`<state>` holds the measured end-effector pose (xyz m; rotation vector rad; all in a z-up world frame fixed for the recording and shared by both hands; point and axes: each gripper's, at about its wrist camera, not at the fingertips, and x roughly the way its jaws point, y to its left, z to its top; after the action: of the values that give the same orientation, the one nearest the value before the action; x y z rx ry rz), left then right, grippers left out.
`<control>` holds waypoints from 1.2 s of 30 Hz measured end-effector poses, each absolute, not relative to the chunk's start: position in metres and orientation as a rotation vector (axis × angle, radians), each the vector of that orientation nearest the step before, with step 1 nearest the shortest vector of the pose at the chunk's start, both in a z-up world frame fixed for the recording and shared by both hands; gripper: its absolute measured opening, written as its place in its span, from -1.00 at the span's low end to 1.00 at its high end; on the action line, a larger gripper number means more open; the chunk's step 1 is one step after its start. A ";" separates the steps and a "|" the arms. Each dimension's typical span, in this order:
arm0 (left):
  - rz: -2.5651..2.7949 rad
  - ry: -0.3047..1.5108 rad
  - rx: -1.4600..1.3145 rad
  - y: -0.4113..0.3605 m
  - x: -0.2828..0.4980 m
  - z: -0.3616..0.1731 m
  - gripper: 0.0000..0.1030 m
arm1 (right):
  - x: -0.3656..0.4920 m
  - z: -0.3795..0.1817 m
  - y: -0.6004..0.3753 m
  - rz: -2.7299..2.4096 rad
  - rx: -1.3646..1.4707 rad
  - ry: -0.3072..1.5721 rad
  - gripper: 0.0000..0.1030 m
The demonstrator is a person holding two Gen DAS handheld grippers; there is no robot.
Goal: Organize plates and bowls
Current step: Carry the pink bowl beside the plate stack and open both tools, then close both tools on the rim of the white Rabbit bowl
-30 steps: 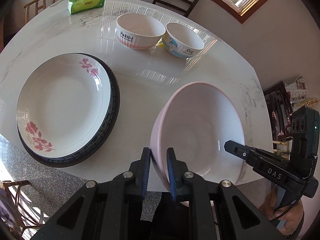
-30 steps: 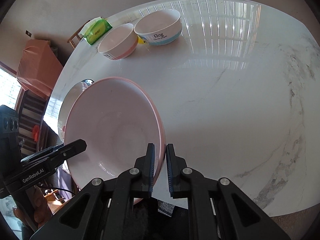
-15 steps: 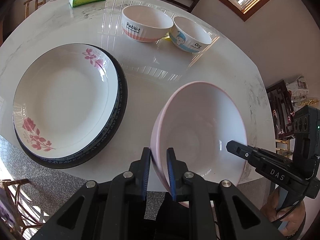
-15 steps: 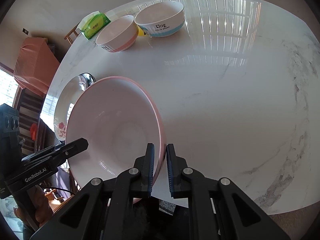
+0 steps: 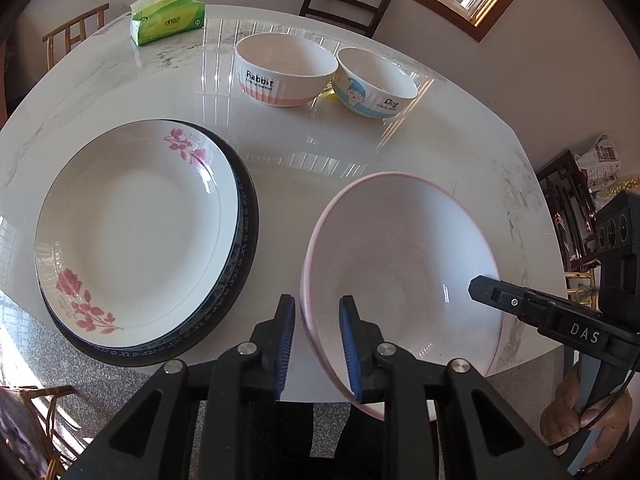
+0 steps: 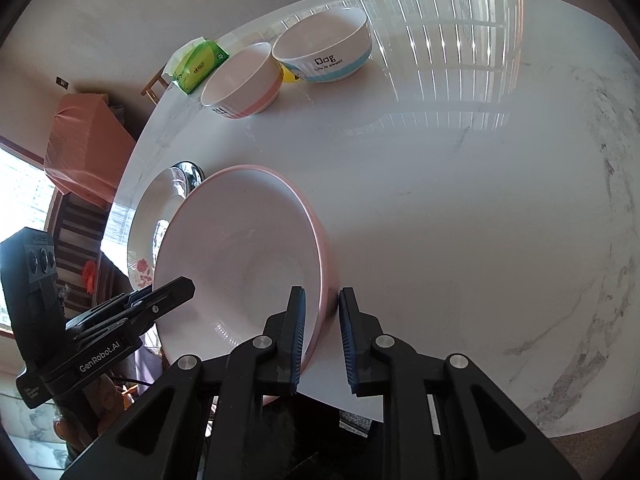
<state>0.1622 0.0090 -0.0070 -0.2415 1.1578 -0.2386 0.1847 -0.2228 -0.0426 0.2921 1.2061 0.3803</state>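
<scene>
Both grippers, left and right, were loosening off the pink bowl's rim; floral plate stacked, Rabbit bowl and Dog bowl apparently unsorted.

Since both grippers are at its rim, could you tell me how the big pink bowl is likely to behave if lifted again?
The pink bowl looks glazed and glossy, so probably slippery between pads. Its wide, shallow shape may tip from one rim. Likely ceramic, so fragile on the marble table.

- R gripper at 6 o'clock, jaws opening, rim of pink bowl between them w/ gaps.
- L gripper at 8 o'clock, by bowl's far rim.
- Floral plate just behind bowl, 9 o'clock.
- Two small bowls + tissue pack, 11–12 o'clock on marble table.
</scene>
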 end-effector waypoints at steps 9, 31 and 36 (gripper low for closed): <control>-0.270 1.041 -0.205 0.031 0.157 0.027 -0.17 | 0.190 -0.002 -0.235 0.445 0.334 1.106 -0.53; -0.332 1.085 -0.292 0.090 0.334 0.042 -0.15 | 0.325 0.000 -0.150 0.413 0.516 1.205 -0.44; -0.318 1.111 -0.271 0.090 0.380 0.029 -0.15 | 0.353 -0.012 -0.136 0.377 0.524 1.214 -0.44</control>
<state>0.3798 0.0900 0.0287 -0.2706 1.1111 -0.3179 0.3526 -0.1356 -0.0117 0.5236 1.2143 0.3768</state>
